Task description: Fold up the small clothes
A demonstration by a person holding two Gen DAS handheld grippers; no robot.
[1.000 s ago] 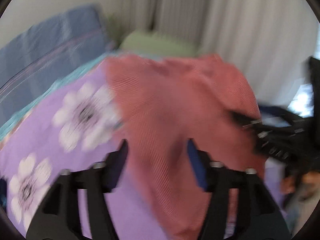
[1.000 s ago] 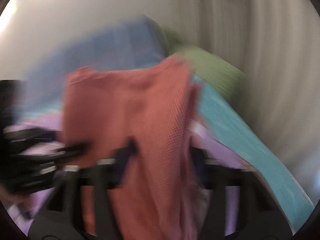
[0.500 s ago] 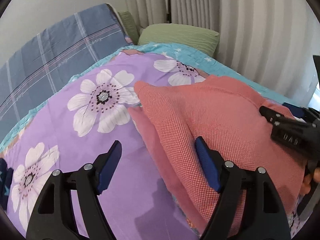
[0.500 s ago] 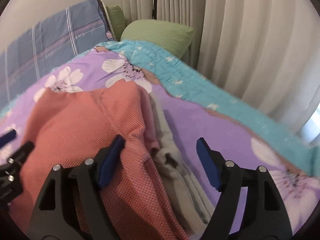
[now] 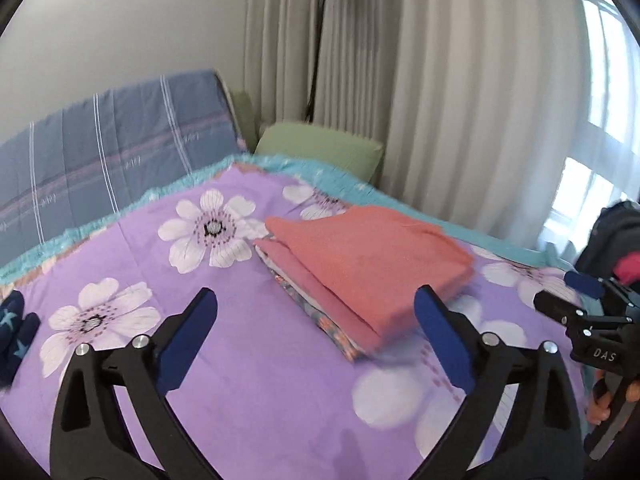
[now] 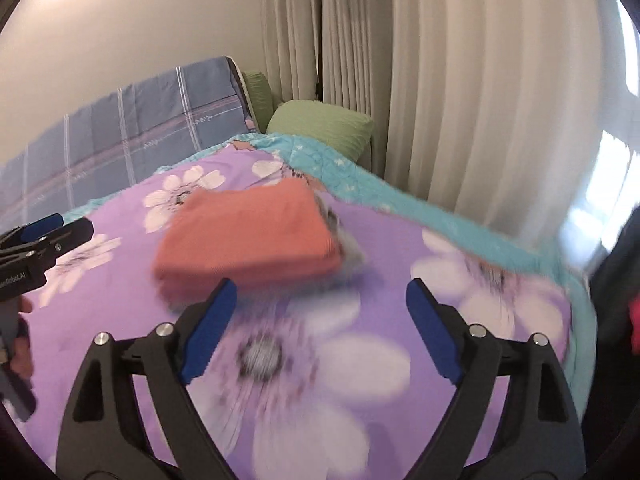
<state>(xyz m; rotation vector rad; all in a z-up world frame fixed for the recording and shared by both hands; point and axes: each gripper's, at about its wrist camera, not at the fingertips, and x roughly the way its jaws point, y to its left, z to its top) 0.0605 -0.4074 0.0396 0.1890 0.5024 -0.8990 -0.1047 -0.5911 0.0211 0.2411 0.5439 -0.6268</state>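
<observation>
A folded coral-red garment (image 5: 372, 268) lies on top of a small stack of folded clothes near the middle of a purple floral bedspread (image 5: 248, 380), with a patterned piece (image 5: 320, 316) showing at the stack's lower edge. The left gripper (image 5: 316, 340) and the right gripper (image 6: 320, 328) both hover above the bedspread short of the stack, jaws opening wide, with nothing between them and nothing in their hold. In the left wrist view the right gripper also appears at the far right edge, with fingertips of the person's hand below it.

The stack looks loosely squared: its layers step outward at the near corner, and a careless brush from a gripper coming back in could probably push the top garment askew or open the fold. The soft bedding beneath may also let the pile lean.

A dark blue item with pale star marks (image 5: 14, 340) sits at the bedspread's left edge, cut off by the lens rim; whether it is clothing waiting to be folded cannot be told. The right wrist view is smeared by motion, so the greyish layer at the stack's right end is hard to make out. A green pillow (image 6: 320, 128) and pale curtains (image 6: 460, 100) stand behind.
</observation>
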